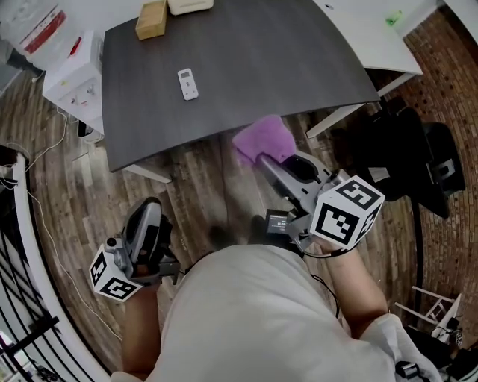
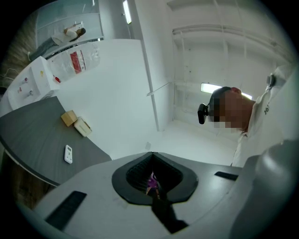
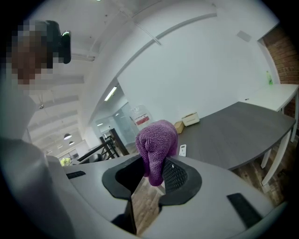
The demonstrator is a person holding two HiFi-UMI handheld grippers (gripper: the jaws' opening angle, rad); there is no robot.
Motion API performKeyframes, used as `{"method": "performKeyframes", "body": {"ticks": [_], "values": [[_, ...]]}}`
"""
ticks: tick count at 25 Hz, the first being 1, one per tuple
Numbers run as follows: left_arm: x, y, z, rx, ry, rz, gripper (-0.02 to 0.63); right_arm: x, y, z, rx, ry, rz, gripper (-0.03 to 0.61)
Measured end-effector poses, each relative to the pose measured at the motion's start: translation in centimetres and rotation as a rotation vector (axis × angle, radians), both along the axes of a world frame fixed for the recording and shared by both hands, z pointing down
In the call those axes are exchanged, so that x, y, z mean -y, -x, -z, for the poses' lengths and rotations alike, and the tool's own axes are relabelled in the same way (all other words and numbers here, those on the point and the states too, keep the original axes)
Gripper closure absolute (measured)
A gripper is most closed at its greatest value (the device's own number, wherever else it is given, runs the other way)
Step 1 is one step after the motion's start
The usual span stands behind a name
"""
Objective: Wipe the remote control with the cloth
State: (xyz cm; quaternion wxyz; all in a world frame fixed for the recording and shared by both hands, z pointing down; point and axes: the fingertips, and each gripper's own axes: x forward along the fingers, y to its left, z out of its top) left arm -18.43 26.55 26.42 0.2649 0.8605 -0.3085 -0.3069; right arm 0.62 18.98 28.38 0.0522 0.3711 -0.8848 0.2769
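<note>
step: bring cloth (image 1: pixel 261 138) to remote control (image 1: pixel 188 83) | right gripper (image 1: pixel 263 159): clamped on cloth | left gripper (image 1: pixel 148 210): closed, empty | advice: probably steady remote on desk (image 1: pixel 284 52), wipe lengthwise

The room is being lit brightly and evenly from above. In the left gripper view, light is being given by a ceiling strip lamp (image 2: pixel 126 11) at twelve o'clock and a second lamp (image 2: pixel 208 87) at two o'clock, and the white walls are being washed out a little. On the grey table (image 1: pixel 246 67) in the head view only soft reflections are being shown. Both gripper views are being darkened at the corners, and straight lines are being bent near the edges. The purple cloth (image 3: pixel 156 144) is being shown sharply.
</note>
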Motion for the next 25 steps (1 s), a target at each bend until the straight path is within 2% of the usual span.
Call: {"method": "performKeyframes", "body": {"ticks": [6,17,25], "values": [[0.3,-2.6,-0.3,-0.003,0.042,0.023,0.611,0.5,-3.1,0.8,-0.019,-0.003,0.010,0.471],[0.8,-9.2,-0.3,0.042,0.091,-0.013,0.611,1.2,-8.1,0.2,-0.003,0.028,0.025,0.471],[0.8,-11.8,-0.3,0.067,0.111,-0.025,0.611,1.2,-9.4,-0.5,0.002,0.049,0.056,0.471]]}}
